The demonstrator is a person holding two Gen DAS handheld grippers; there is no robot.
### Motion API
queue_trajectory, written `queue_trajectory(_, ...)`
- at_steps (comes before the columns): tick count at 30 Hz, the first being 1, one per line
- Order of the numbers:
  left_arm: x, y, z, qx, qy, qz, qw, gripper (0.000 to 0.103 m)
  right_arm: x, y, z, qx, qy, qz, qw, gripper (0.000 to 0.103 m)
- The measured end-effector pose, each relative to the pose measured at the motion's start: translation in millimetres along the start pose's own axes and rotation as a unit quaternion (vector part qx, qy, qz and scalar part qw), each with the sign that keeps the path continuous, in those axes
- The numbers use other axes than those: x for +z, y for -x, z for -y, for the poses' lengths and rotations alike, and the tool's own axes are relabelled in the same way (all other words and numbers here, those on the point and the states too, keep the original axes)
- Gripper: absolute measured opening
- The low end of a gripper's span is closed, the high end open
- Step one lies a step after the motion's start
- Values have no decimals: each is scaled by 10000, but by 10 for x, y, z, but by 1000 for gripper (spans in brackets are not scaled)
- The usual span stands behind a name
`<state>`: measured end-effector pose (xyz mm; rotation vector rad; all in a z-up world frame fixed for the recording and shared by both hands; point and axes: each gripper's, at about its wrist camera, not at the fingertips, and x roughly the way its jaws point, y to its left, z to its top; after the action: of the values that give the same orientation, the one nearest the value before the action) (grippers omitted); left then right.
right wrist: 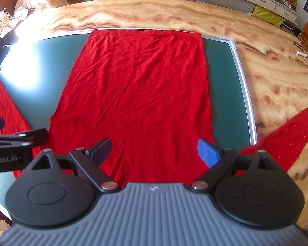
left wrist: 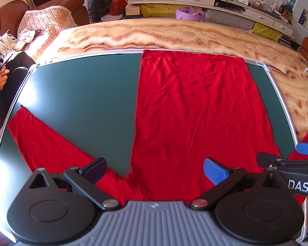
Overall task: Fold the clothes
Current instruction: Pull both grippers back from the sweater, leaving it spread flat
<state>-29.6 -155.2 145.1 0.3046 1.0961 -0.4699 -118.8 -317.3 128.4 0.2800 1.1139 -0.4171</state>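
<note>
Through my left wrist camera, I am holding my left gripper (left wrist: pixel 154 170) released, its jaws standing wide apart above the near end of the red garment (left wrist: pixel 195 110). The garment is lying flat on the dark green board (left wrist: pixel 82 94), its far hem reaching the board's far edge, and one sleeve (left wrist: pixel 43 141) is stretching out to the left across the board. The board is resting on the marble-patterned table (left wrist: pixel 174 34). My right gripper (left wrist: pixel 287 160) is showing at the right edge of this view. A purple stool (left wrist: pixel 190 13) is standing beyond the table.

Through my right wrist camera, I am keeping my right gripper (right wrist: pixel 154 151) released too, jaws spread over the garment's near edge. The other sleeve (right wrist: pixel 285 141) is running off the board's right rim onto the bare table
</note>
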Motion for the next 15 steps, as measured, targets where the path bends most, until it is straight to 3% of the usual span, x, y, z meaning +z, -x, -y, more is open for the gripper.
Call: queue_trajectory(15,-446,306,3,-31,15,61,10000,103,-486,273,30,89,-44,-10,10000,98)
